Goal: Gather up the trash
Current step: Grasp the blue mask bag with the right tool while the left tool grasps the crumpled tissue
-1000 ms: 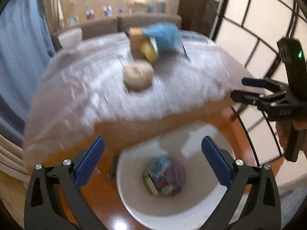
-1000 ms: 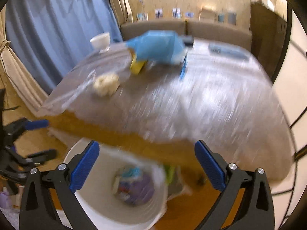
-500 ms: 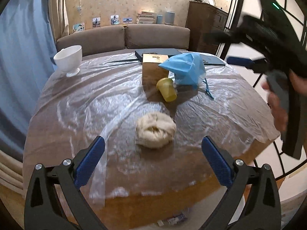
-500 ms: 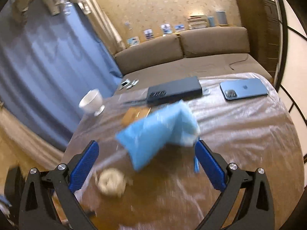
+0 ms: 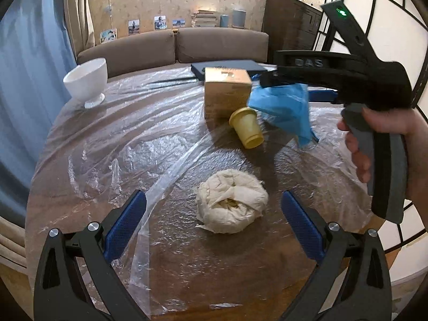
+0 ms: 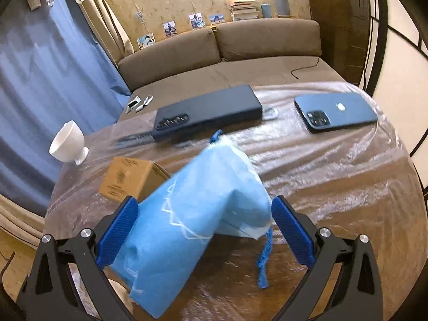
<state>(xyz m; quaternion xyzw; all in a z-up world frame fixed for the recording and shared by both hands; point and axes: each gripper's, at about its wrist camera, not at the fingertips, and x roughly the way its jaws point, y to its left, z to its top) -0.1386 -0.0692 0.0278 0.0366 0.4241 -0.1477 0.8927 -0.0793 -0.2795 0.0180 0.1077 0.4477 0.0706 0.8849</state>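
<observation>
A crumpled whitish paper wad (image 5: 231,200) lies on the film-covered table (image 5: 107,147), just ahead of my left gripper (image 5: 213,196), which is open with the wad between and slightly beyond its tips. A yellow cup (image 5: 247,127) lies on its side behind the wad. A blue drawstring bag (image 6: 203,219) stands slumped on the table. My right gripper (image 6: 204,200) is open with a pad on each side of the bag, the left pad close against it. The left wrist view shows a hand (image 5: 374,136) holding that gripper over the bag (image 5: 286,109).
A cardboard box (image 5: 227,91) stands behind the cup and beside the bag (image 6: 128,179). A white footed bowl (image 6: 68,144) sits at the far left. A dark flat case (image 6: 208,112) and a blue phone (image 6: 337,112) lie at the back. A brown sofa (image 6: 240,45) lies beyond.
Both grippers rose from the white bin below the table edge to above the tabletop. The left one came in over the paper wad; the right one moved forward around the blue bag.
</observation>
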